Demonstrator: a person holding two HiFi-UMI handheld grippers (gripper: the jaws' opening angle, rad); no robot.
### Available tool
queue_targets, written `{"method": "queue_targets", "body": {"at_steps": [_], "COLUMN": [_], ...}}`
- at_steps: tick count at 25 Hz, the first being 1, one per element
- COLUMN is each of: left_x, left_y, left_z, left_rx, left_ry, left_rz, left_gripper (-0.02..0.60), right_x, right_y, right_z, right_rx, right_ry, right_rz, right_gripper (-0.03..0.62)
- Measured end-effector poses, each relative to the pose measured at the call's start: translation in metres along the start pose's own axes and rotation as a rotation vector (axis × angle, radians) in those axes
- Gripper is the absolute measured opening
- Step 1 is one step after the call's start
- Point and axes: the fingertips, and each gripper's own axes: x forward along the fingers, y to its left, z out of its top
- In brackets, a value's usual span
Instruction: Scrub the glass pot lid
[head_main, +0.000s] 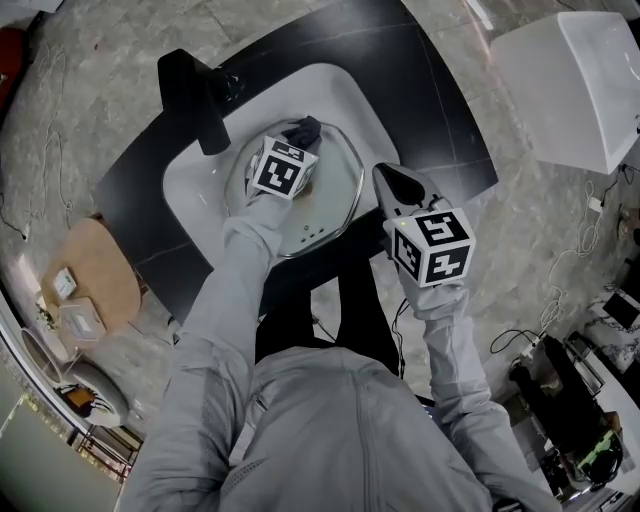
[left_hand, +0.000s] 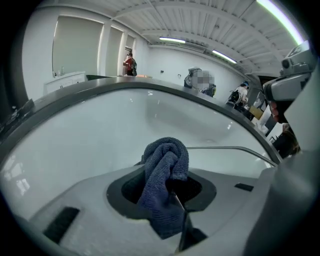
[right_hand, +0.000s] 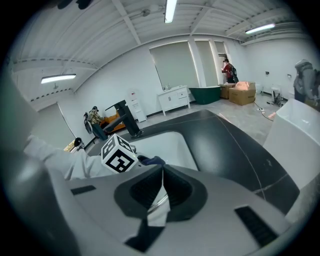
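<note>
The glass pot lid (head_main: 338, 200) lies tilted in the white sink (head_main: 195, 195). My left gripper (head_main: 296, 142) is over the lid's far side, shut on a dark blue cloth (head_main: 304, 129). In the left gripper view the cloth (left_hand: 163, 176) bunches up between the jaws of that gripper (left_hand: 168, 186), and the lid's metal rim (left_hand: 235, 148) curves off to the right. My right gripper (head_main: 382, 178) is shut on the lid's right rim. In the right gripper view a sliver of the lid (right_hand: 160, 204) is pinched in my right gripper (right_hand: 161, 175), beyond which the left gripper's marker cube (right_hand: 119, 154) shows.
A black faucet (head_main: 200, 95) stands at the sink's far left corner. The sink is set in a black counter (head_main: 440, 140). A white box (head_main: 575, 85) stands on the floor to the right, and a round wooden stool (head_main: 100, 275) to the left.
</note>
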Motion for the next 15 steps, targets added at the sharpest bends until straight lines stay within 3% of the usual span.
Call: {"method": "queue_targets", "body": {"at_steps": [8, 15], "left_x": [-0.002, -0.01], "left_y": [-0.036, -0.057], "left_z": [0.01, 0.018], "left_rx": [0.066, 0.066], "left_ry": [-0.012, -0.038], "left_rz": [-0.104, -0.15], "left_gripper": [0.13, 0.13], "right_x": [-0.019, -0.038], "right_y": [0.0, 0.005], "right_z": [-0.007, -0.013], "right_rx": [0.028, 0.036], "right_ry": [-0.03, -0.051], "right_rz": [-0.047, -0.078], "right_gripper": [0.031, 0.031]}}
